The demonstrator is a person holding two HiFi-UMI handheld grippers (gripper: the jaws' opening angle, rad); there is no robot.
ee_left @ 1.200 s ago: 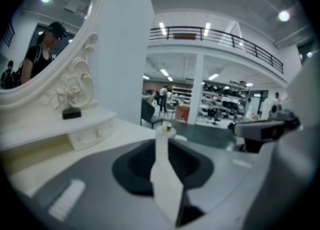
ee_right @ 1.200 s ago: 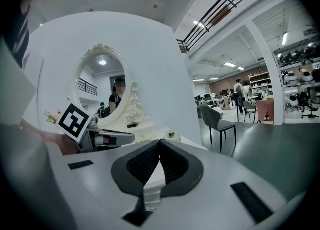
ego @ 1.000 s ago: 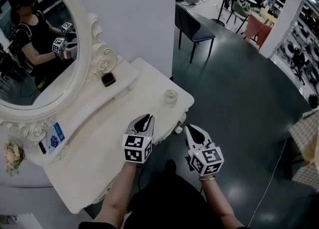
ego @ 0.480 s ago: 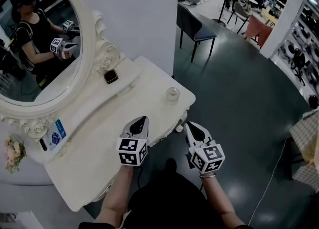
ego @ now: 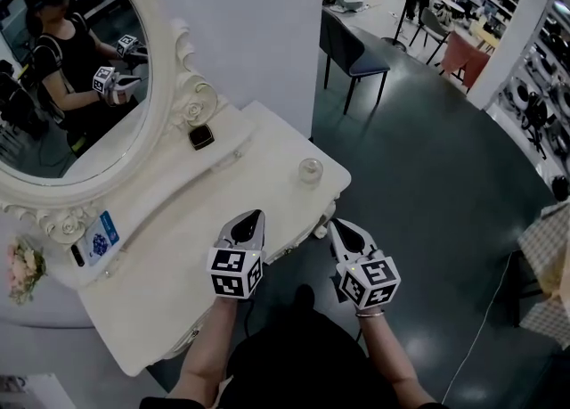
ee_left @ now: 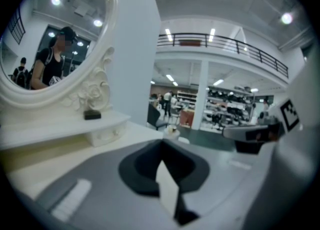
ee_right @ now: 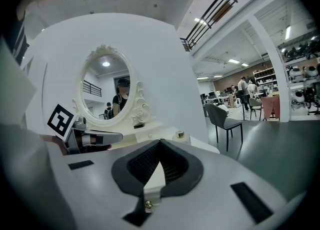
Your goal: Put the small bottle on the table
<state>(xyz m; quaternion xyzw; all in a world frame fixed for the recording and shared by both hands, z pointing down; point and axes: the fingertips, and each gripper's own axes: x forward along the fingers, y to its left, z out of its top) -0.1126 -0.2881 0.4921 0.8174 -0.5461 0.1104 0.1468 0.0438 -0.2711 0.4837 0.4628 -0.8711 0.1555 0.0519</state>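
Now that the left tongs [ego: 248, 220] have pressed together empty, like the right tongs [ego: 346, 234], the small bottle [ego: 310, 170] stands free on the surface [ego: 169, 265] at one o'clock, so the task looks finished.

I can see the small bottle [ego: 309, 170] standing up straight on the white table [ego: 169, 265]. It sits near the table's far right corner, close to the edge. It is short and round, and it looks see-through. It has a little cap on top, and the cap is on.
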